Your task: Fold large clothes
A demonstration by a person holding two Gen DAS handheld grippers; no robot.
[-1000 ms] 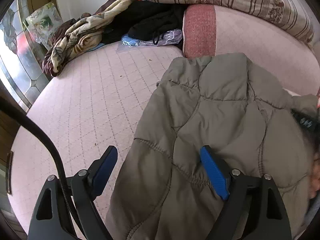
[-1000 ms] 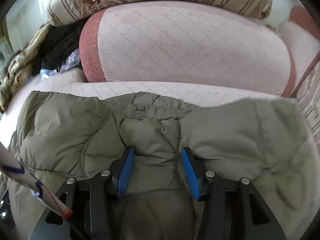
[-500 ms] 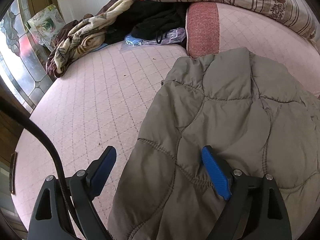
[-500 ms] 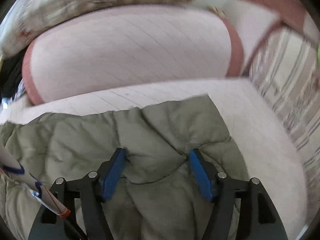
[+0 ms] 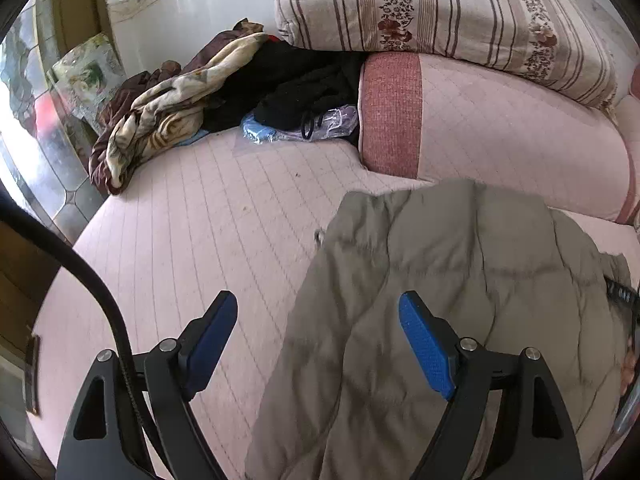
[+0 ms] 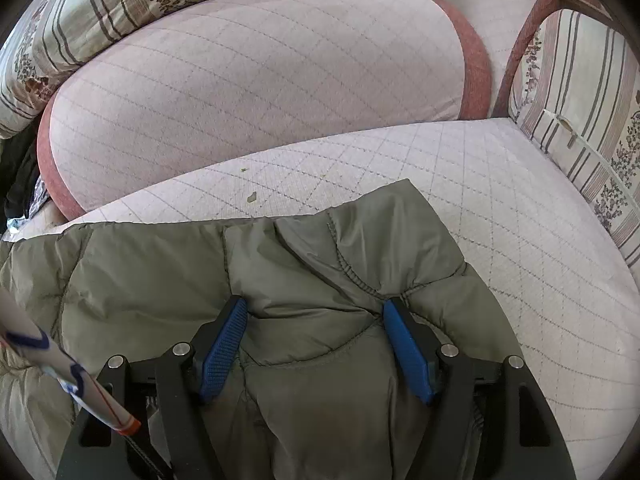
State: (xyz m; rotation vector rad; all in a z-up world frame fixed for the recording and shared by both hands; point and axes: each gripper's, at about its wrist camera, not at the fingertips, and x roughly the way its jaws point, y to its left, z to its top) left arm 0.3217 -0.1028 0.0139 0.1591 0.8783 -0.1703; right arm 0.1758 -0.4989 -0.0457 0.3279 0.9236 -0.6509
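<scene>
An olive quilted jacket point(image 5: 460, 320) lies on the pink quilted mattress point(image 5: 208, 220), its far edge near a pink bolster point(image 6: 256, 92). The left gripper point(image 5: 316, 320) is spread wide and holds nothing, its right finger over the jacket's left edge and its left finger over bare mattress. The right gripper point(image 6: 314, 324) is partly open, with a bunched ridge of jacket fabric between its blue pads point(image 6: 224, 340); whether it pinches it I cannot tell. Crumpled clothes point(image 5: 168, 100) lie far left.

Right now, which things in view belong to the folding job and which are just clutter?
Job:
- olive quilted jacket
- left gripper, open
- right gripper, jaws apart around a jacket fold

Lying about:
- floral blanket
- black clothes
- striped quilt
- pink bolster
</scene>
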